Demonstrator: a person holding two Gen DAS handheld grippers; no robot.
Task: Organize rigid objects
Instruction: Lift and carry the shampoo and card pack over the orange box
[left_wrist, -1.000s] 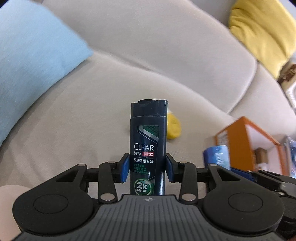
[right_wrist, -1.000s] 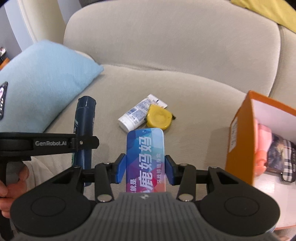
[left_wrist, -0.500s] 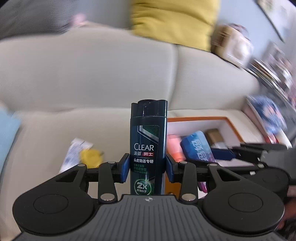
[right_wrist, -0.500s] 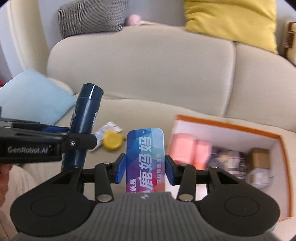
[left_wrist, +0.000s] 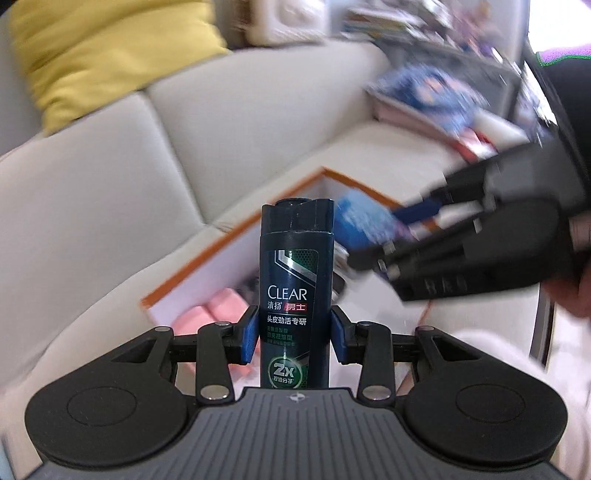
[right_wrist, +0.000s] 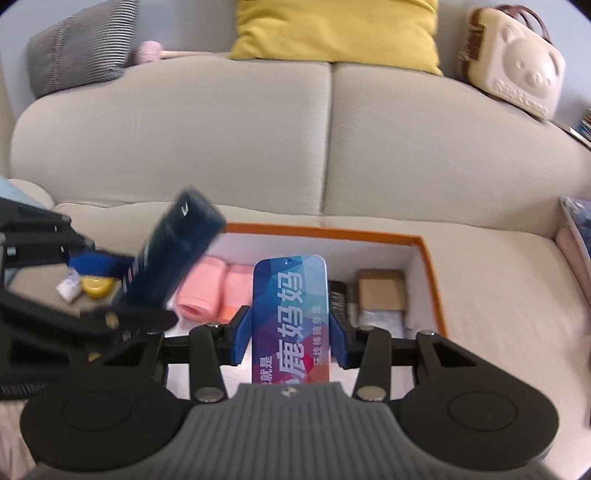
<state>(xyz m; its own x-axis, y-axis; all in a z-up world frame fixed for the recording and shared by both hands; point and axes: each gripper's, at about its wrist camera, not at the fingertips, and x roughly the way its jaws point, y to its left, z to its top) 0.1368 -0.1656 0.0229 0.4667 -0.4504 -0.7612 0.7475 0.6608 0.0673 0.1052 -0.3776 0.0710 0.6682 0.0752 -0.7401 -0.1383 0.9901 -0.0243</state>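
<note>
Left gripper (left_wrist: 294, 332): its two blue pads press on the sides of a dark blue shampoo bottle (left_wrist: 294, 295). The jaws are partly closed, tight on the bottle.
Shampoo bottle: it stands up between the pads with its cap on top. It says CLEAR on the front. In the right wrist view it leans over the left edge of the box.
Right gripper (right_wrist: 290, 341): its blue pads squeeze a flat blue tin (right_wrist: 290, 314) with big white writing. The jaws are partly closed on it.
Blue tin: it sticks up from the pads, above the open box.
Box (right_wrist: 430, 266): orange outside, white inside, open on top. It sits on the sofa seat.
In the box: two pink rolls (right_wrist: 210, 288) lie side by side on the left. A small brown carton (right_wrist: 380, 288) is on the right.
Left of the box: a yellow round thing (right_wrist: 96, 287) and a white tube (right_wrist: 68, 290) lie on the seat, touching.
Sofa (right_wrist: 221, 140): light beige, with a yellow cushion (right_wrist: 332, 26) on top of the back.
Far right: a cream bear-shaped case (right_wrist: 517, 79).
Blur: the left wrist view is smeared, so the things at its top right could be books.
</note>
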